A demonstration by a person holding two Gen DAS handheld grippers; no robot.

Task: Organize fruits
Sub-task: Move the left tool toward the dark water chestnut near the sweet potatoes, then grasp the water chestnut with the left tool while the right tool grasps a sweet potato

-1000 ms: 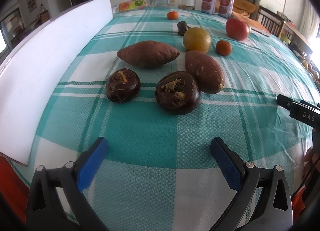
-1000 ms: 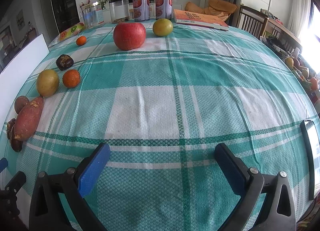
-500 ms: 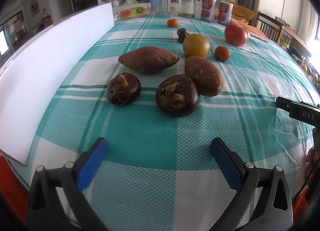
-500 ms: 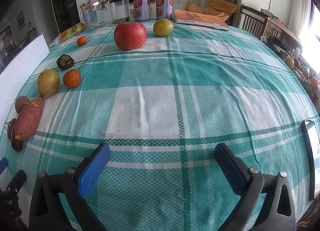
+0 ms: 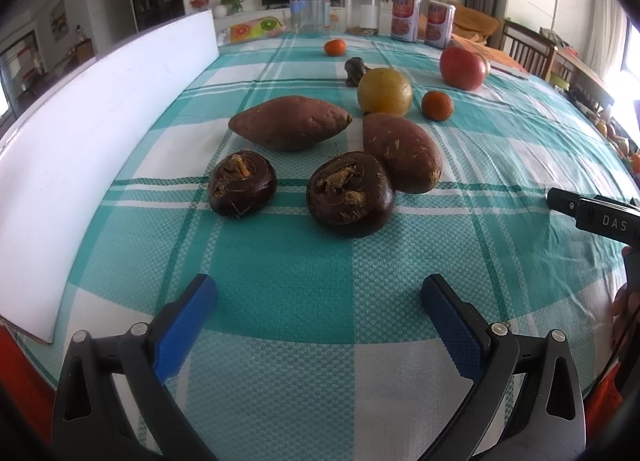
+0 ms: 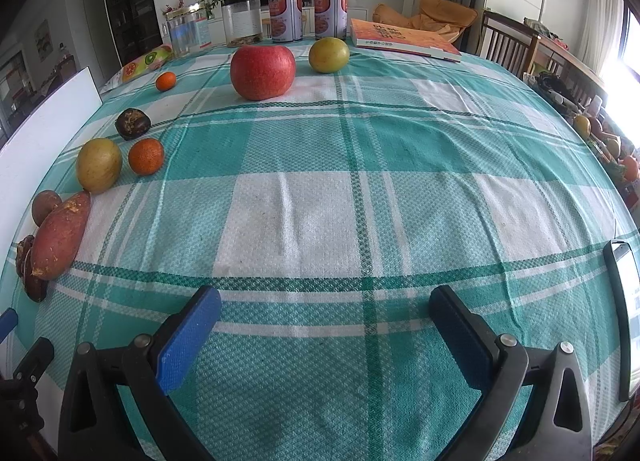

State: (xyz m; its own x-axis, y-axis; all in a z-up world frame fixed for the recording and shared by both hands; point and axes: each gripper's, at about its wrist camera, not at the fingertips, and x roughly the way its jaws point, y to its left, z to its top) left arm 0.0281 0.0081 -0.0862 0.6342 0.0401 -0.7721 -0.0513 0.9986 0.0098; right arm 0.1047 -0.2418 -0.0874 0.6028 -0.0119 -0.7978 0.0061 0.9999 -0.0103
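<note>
- The left claw (image 5: 318, 303) hangs low over the desk (image 5: 280, 261) with its blue pads spread wide and nothing between them.
- Just ahead of it lie two dark water chestnuts: one (image 5: 242, 183) ahead to the left, a bigger one (image 5: 351, 194) straight ahead.
- The bigger chestnut touches a short sweet potato (image 5: 402, 152) behind it; a long sweet potato (image 5: 290, 122) lies crosswise farther back.
- Beyond these sit a yellow fruit (image 5: 384, 91), a small orange (image 5: 437, 105), a dark lump (image 5: 355, 69), a second orange (image 5: 335, 47) and a red apple (image 5: 462, 67).
- A white board (image 5: 100, 133) stands along the desk's left edge.
- The right claw (image 6: 324, 311) is likewise spread wide and empty, over bare checked cloth.
- From its view all the fruit lies well apart from it: the apple (image 6: 263, 72) and a green-yellow fruit (image 6: 329, 55) far ahead, the rest in a row along the left side.
- A phone (image 6: 626, 301) lies at the desk's right edge.
</note>
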